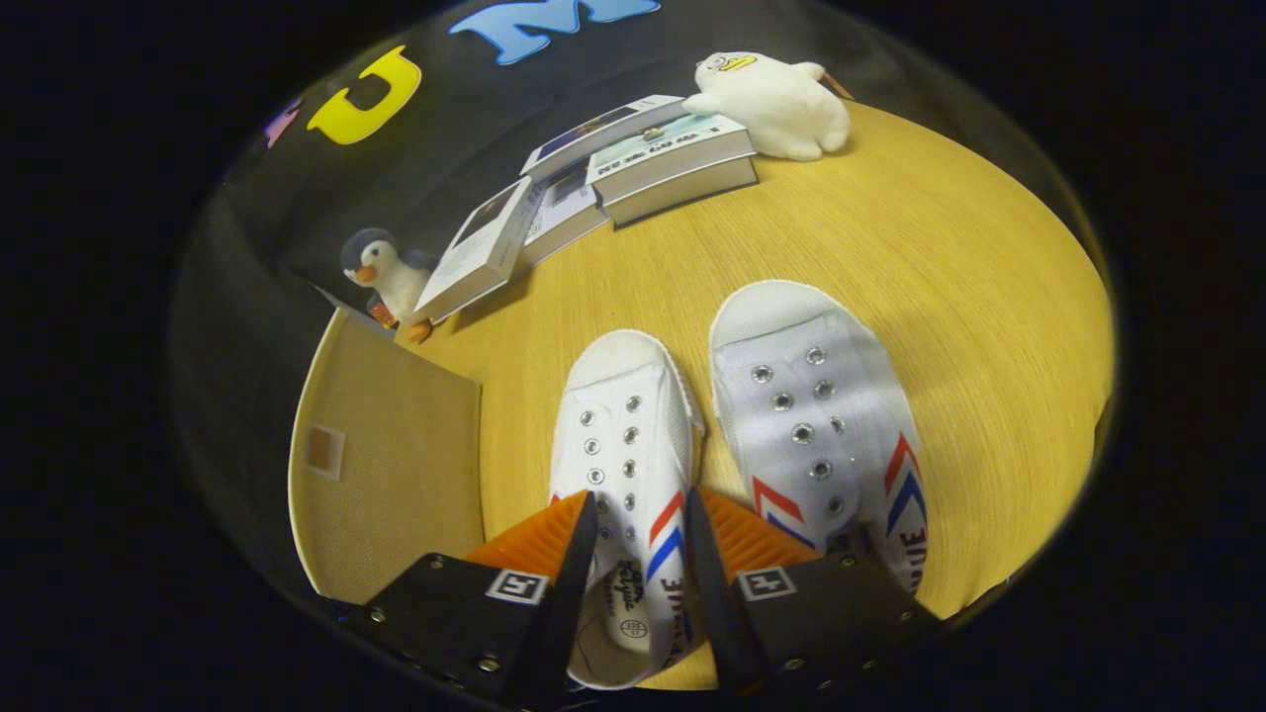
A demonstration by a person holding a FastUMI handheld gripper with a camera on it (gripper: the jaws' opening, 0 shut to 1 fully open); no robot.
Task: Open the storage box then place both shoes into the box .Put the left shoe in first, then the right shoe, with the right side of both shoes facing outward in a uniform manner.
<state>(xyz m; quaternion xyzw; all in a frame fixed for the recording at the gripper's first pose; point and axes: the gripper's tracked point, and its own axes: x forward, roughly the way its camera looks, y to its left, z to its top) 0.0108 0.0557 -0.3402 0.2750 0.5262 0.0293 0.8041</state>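
My gripper sits over the left shoe, 1 finger on each side of its heel end. I cannot tell whether both press on it. The right shoe lies just beside it, toes pointing the same way, on the wooden table. The beige storage box stands to my left. Beyond the shoes lie stacked books, with a penguin plush and a white plush toy near them.
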